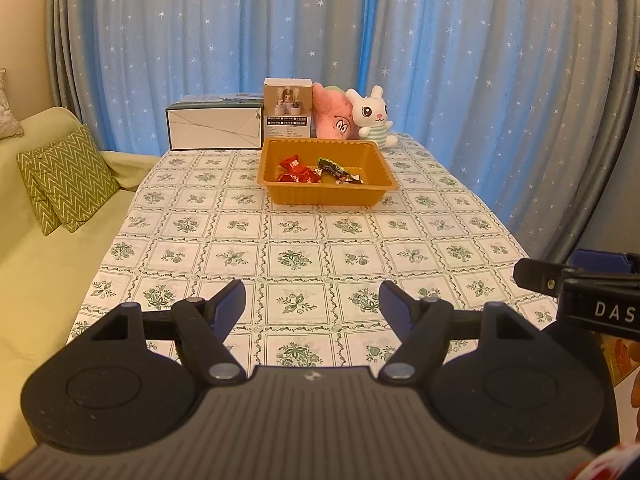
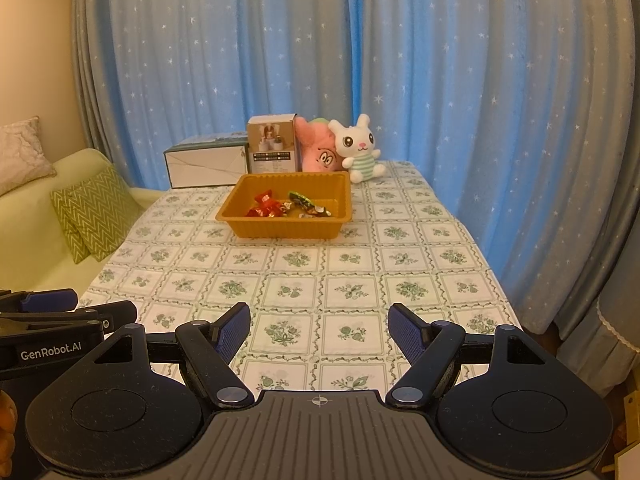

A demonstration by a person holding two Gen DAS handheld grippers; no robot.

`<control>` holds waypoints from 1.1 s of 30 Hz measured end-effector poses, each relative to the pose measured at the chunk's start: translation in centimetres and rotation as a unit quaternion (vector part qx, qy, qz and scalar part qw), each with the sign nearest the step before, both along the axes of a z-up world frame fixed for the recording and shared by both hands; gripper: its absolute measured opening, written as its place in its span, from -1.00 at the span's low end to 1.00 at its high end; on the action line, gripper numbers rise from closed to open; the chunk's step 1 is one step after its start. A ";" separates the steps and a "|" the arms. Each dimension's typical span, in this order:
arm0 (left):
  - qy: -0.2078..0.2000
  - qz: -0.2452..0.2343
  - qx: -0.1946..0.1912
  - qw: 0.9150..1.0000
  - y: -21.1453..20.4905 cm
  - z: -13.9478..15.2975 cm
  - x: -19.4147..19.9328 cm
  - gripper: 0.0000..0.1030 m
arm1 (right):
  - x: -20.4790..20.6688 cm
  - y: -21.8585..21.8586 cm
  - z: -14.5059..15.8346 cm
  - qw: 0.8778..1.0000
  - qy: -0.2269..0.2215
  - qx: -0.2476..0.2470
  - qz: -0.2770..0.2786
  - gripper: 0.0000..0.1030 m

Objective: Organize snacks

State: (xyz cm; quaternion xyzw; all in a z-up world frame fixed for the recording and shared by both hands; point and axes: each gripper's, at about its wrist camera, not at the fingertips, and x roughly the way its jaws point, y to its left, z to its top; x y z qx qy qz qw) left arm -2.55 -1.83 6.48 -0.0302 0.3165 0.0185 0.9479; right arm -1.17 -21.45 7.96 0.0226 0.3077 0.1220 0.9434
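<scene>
An orange plastic tray stands toward the far end of the table. Inside it lie red-wrapped candies on the left and a dark green and brown wrapped snack beside them. My left gripper hovers open over the near table edge, nothing between its blue pads. My right gripper is likewise open and empty, well short of the tray. Each gripper shows at the edge of the other's view: the right gripper, the left gripper.
Behind the tray stand a white box, a small carton, a pink plush and a white bunny plush. A floral tablecloth covers the table. A green sofa with a zigzag cushion lies left; blue starred curtains hang behind.
</scene>
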 end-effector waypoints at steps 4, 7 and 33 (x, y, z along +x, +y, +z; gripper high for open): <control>0.000 -0.001 0.000 1.000 0.0 0.0 0.0 0.39 | 0.0 0.0 0.0 1.000 0.000 0.000 0.000 0.47; 0.002 -0.001 0.000 1.000 0.1 -0.1 0.1 0.39 | 0.0 0.0 0.0 1.000 0.001 0.000 0.000 0.47; 0.008 -0.004 -0.002 1.000 -0.1 -0.3 0.5 0.39 | 0.2 0.1 -0.1 1.000 0.003 -0.003 0.004 0.47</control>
